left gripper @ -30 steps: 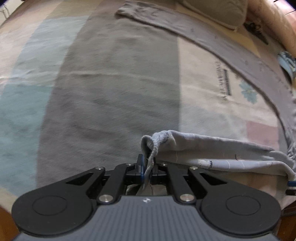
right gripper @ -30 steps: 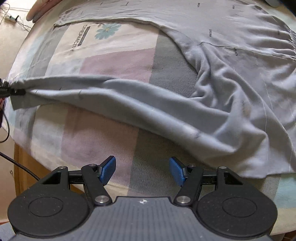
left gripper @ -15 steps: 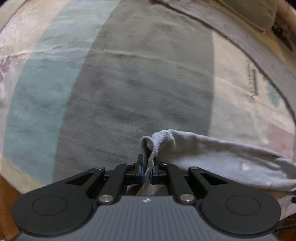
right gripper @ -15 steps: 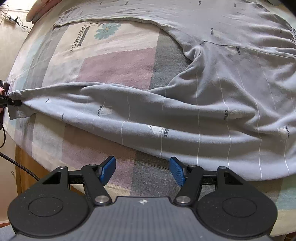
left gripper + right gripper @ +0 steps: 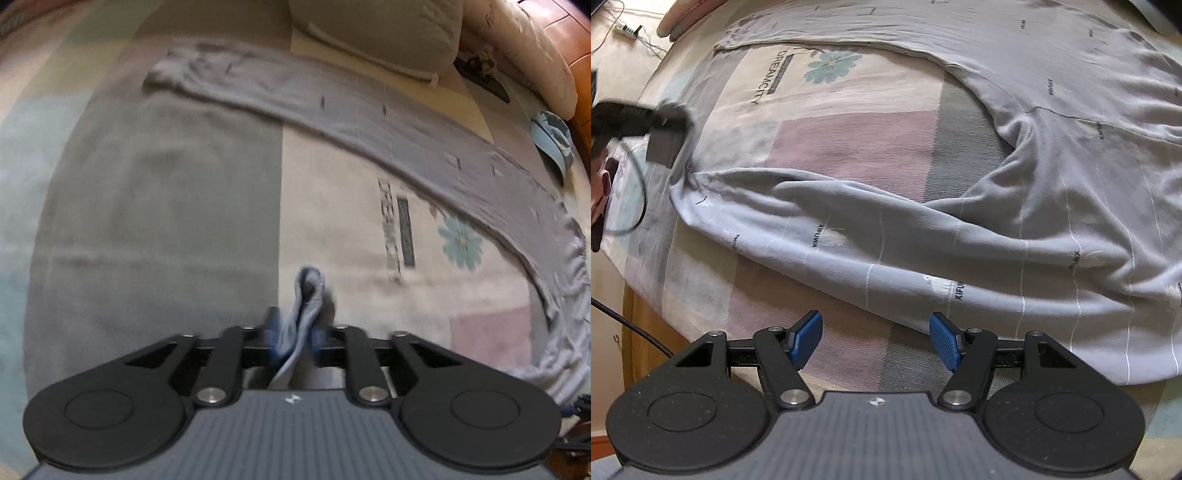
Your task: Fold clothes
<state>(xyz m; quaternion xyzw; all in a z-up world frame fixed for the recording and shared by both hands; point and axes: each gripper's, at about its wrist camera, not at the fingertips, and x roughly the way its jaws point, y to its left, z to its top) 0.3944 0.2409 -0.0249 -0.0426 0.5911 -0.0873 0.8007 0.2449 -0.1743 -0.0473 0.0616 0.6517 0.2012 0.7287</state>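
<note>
The grey long-sleeved cotton top with thin white stripes and small printed lettering [image 5: 1015, 229] is spread across a bed covered by a patchwork-print bedspread in grey, pink, cream and pale blue [image 5: 857, 144]. Its body lies toward the right of the right wrist view, and the near sleeve is drawn out leftward over the bedspread toward the bed's edge. The ribbed grey cuff [image 5: 308, 295] of that sleeve is pinched in the left claw [image 5: 295, 334], whose jaws are closed tight on the fabric; a loop of cuff stands up above the pads, and the sleeve trails off to the right and down. In the right wrist view the same claw is seen at the far left, blurred, with the sleeve end rising to it. The other sleeve [image 5: 332, 107] is laid flat and straight across the far part of the bed, its cuff at the left end, just in front of a beige pillow [image 5: 380, 33]. The right claw [image 5: 875, 339] is held wide, its blue pads [image 5: 945, 341] apart and holding nothing, just above the bedspread near the lower hem of the top. A black cable [image 5: 624, 321] is seen beside the bed.
</note>
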